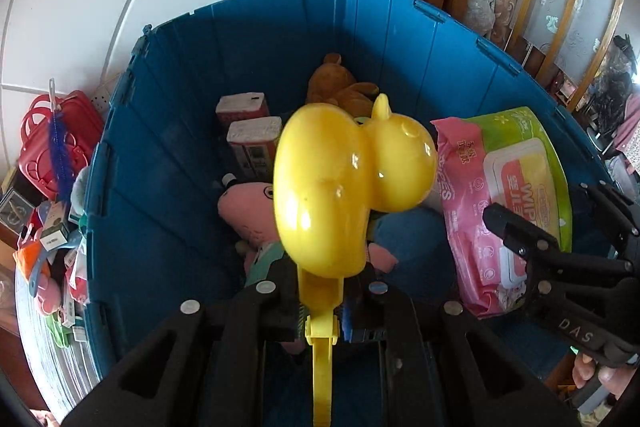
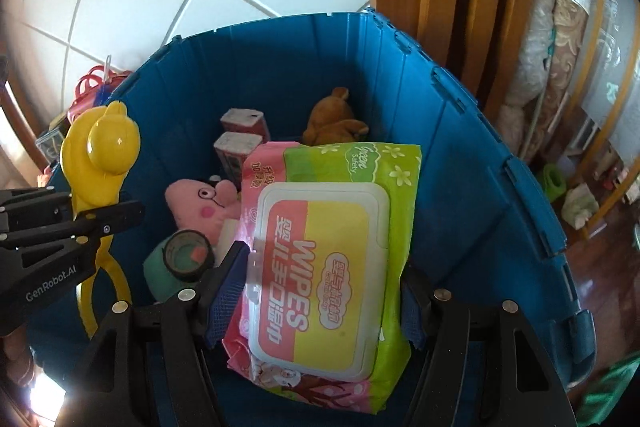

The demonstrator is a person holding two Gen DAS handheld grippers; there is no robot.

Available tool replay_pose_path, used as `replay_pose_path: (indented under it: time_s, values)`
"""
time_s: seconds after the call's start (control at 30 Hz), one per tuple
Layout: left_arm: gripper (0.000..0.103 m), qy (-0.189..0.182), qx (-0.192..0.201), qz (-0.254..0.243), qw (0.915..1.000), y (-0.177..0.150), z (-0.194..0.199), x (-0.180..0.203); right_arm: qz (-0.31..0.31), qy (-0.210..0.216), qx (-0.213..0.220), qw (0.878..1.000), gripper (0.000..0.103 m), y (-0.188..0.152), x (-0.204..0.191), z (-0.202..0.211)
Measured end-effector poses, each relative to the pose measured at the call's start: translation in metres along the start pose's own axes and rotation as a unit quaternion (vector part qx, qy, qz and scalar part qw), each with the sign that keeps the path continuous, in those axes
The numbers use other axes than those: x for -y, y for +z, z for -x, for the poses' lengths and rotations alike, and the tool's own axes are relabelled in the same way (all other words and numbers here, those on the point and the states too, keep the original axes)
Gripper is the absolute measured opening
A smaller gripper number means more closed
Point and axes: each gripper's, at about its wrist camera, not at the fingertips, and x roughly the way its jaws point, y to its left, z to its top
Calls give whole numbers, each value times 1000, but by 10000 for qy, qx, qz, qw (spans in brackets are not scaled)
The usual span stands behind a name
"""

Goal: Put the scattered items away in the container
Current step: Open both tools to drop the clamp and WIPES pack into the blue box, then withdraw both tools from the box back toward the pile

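**A:** Your left gripper [image 1: 320,311] is clenched on the neck of the yellow duck-shaped clamp toy [image 1: 344,187], just below its moulded head, and the head hangs over the open blue crate [image 1: 168,131], toward the middle. Your right gripper [image 2: 320,291] is grasping the wipes pack [image 2: 332,255] across its width, and it also hovers inside the crate's rim, nearer the right wall.

**B:** How will each one behave when you let go?

**A:** The clamp toy looks like hard, glossy plastic: light, stiff and likely slippery. The narrow neck is the sensible place to hold, since the rounded head offers the pads nothing flat. The wipes pack is soft and probably the heavier of the two. Its film looks to give under the pads, so hold it at the sides beside the rigid lid, as you do now.

**B:** Anything underneath to mind?

**A:** The pink pig plush [image 2: 200,203], the brown plush [image 2: 336,127] by the far wall, two small boxes [image 2: 240,135] near the far-left corner and a tape roll [image 2: 188,255]. All of these should take a short drop, I judge.
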Motion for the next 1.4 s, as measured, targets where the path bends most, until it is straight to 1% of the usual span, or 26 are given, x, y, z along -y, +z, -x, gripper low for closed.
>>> replay_pose_path:
  time_s: [0.07, 0.13, 0.27, 0.3, 0.33, 0.37, 0.4, 0.43, 0.47, 0.5, 0.57, 0.6, 0.7, 0.77, 0.8, 0.87, 0.9, 0.93, 1.0, 1.03, 1.1, 1.2, 1.23, 1.3, 1.4]
  values:
    - [13, 27, 14, 17, 10000, -6, 2, 3, 81, -63, 75, 9999, 65, -3, -7, 6]
    - [13, 21, 10, 78, 10000, -11, 2, 4, 195, -198, 250, 9993, 65, -4, -9, 14]
    - [14, 97, 96, 182, 9997, -19, 4, 3, 311, -315, 609, 9972, 65, -5, -12, 34]
    - [18, 149, 121, 198, 9996, -22, 5, 4, 354, -377, 717, 9961, 66, -7, -14, 39]
    - [28, 191, 159, 208, 9995, -24, 7, 4, 389, -429, 820, 9949, 70, -10, -16, 43]
    - [34, 222, 208, 240, 9993, -26, 9, 4, 413, -463, 893, 9941, 76, -12, -18, 47]
    - [43, 234, 282, 266, 9990, -29, 12, 3, 424, -481, 944, 9935, 80, -14, -19, 49]
    - [48, 231, 365, 283, 9987, -31, 15, 3, 420, -495, 999, 9929, 88, -15, -20, 51]
    - [49, 248, 437, 307, 9983, -33, 18, 2, 416, -503, 1054, 9923, 93, -17, -21, 53]
    - [51, 278, 509, 339, 9977, -35, 22, 1, 423, -496, 1090, 9919, 95, -19, -22, 56]
    - [52, 344, 718, 400, 9960, -39, 33, -3, 421, -455, 1149, 9914, 102, -22, -22, 61]
    - [52, 432, 846, 434, 9945, -41, 39, -4, 412, -407, 1180, 9913, 103, -23, -22, 63]
    - [53, 732, 1347, 548, 9867, -55, 62, -13, 359, -273, 1309, 9904, 102, -27, -23, 71]
    - [53, 875, 1744, 613, 9789, -66, 79, -19, 352, -139, 1443, 9888, 103, -31, -26, 78]
    - [53, 1003, 1900, 653, 9745, -72, 87, -22, 366, -11, 1540, 9874, 103, -33, -28, 82]
    - [58, 1297, 2173, 748, 9645, -84, 101, -28, 385, 241, 1758, 9834, 103, -37, -35, 91]
    - [64, 1423, 2313, 826, 9589, -90, 109, -33, 405, 397, 1885, 9804, 103, -39, -40, 95]
    - [67, 1511, 2443, 937, 9533, -97, 116, -39, 417, 549, 2020, 9769, 103, -42, -45, 100]
    - [68, 1555, 2637, 1196, 9444, -110, 130, -54, 504, 860, 2336, 9672, 103, -48, -58, 109]
    - [70, 1546, 2678, 1318, 9418, -117, 135, -63, 605, 1013, 2481, 9615, 103, -50, -67, 114]
    - [76, 1653, 2707, 1590, 9350, -131, 145, -83, 893, 1336, 2664, 9504, 103, -56, -88, 119]
    - [76, 1872, 2694, 1943, 9245, -154, 156, -116, 1202, 1811, 2819, 9345, 103, -65, -122, 127]
    - [76, 1923, 2653, 2055, 9222, -161, 158, -128, 1304, 1955, 2861, 9289, 103, -68, -134, 130]
    - [76, 1966, 2560, 2253, 9193, -179, 161, -150, 1548, 2211, 2838, 9201, 103, -74, -162, 134]
    - [76, 1967, 2449, 2480, 9164, -206, 165, -186, 1830, 2468, 2647, 9141, 103, -82, -207, 140]
